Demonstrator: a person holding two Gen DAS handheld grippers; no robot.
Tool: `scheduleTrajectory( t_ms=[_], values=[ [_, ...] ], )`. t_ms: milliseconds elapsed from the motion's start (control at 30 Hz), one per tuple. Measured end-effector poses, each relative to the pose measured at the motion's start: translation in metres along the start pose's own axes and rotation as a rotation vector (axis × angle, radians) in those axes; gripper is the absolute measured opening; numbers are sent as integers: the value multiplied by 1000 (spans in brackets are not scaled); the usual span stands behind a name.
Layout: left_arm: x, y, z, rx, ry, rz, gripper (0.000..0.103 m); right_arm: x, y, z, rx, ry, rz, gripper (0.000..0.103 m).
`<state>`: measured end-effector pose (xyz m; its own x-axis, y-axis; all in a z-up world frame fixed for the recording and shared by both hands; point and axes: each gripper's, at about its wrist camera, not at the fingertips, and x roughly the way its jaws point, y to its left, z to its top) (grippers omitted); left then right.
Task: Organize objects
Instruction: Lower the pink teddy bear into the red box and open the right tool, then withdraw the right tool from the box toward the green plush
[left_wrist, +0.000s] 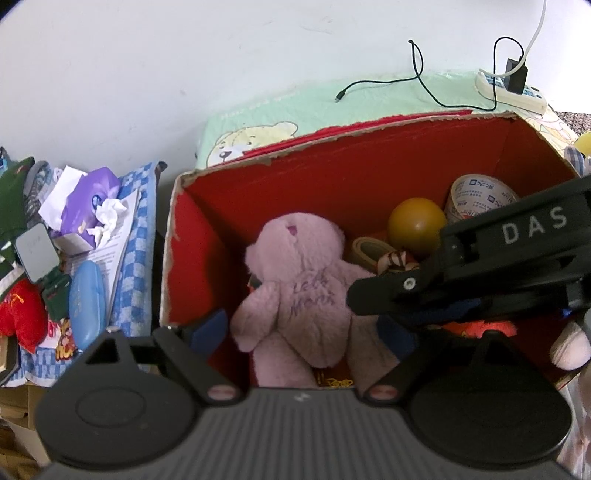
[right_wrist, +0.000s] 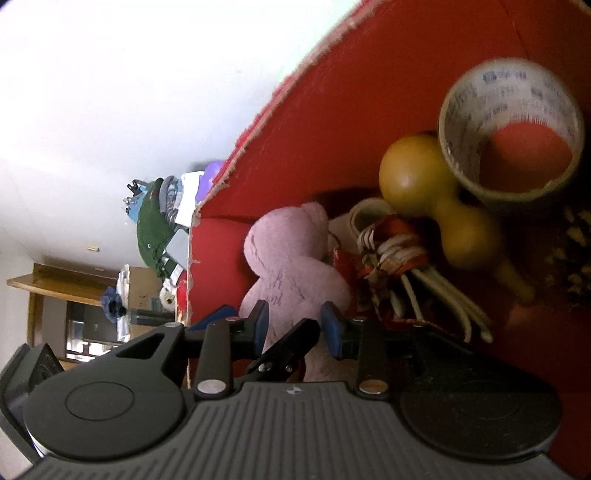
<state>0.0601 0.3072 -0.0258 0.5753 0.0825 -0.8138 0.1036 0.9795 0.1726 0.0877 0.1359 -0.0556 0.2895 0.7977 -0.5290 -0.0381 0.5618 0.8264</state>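
A pink plush bear (left_wrist: 295, 295) lies in the red cardboard box (left_wrist: 332, 184). My left gripper (left_wrist: 299, 336) is open above the box, its blue pads either side of the bear's legs, not closed on it. My right gripper (right_wrist: 295, 326) is open inside the box, just over the bear (right_wrist: 291, 258); its body shows in the left wrist view (left_wrist: 480, 273) reaching in from the right. A yellow gourd (right_wrist: 436, 199), a tape roll (right_wrist: 509, 129) and a bundle of white and red cord (right_wrist: 391, 254) lie beside the bear.
Left of the box, a blue checked cloth (left_wrist: 136, 206) carries a purple tissue pack (left_wrist: 88, 206), a blue case (left_wrist: 85, 302), papers and red and green items. Behind the box lie a green bear-print mat (left_wrist: 295, 110), a black cable (left_wrist: 417, 74) and a power strip (left_wrist: 509, 88).
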Motion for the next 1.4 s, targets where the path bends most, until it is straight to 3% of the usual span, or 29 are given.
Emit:
scheduleTrajectory(
  t_ms=[300, 467, 733, 1100, 1333, 1400],
  values=[
    [-1, -1, 0, 1, -2, 1, 91, -24, -1, -1, -97, -108, -97, 34],
    [-1, -1, 0, 3, -4, 5, 91, -17, 10, -6, -199, -113, -157, 34],
    [-1, 0, 0, 0, -6, 15, 91, -11, 10, -6, -242, -98, -208, 30],
    [-2, -2, -1, -5, -7, 22, 91, -11, 13, -12, -304, -117, -217, 30],
    [-16, -14, -2, 31, -22, 150, 91, -13, 10, -9, -296, -116, -178, 31],
    [-22, -13, -3, 27, -22, 152, 91, -16, 8, -10, -279, -133, -156, 31]
  ],
)
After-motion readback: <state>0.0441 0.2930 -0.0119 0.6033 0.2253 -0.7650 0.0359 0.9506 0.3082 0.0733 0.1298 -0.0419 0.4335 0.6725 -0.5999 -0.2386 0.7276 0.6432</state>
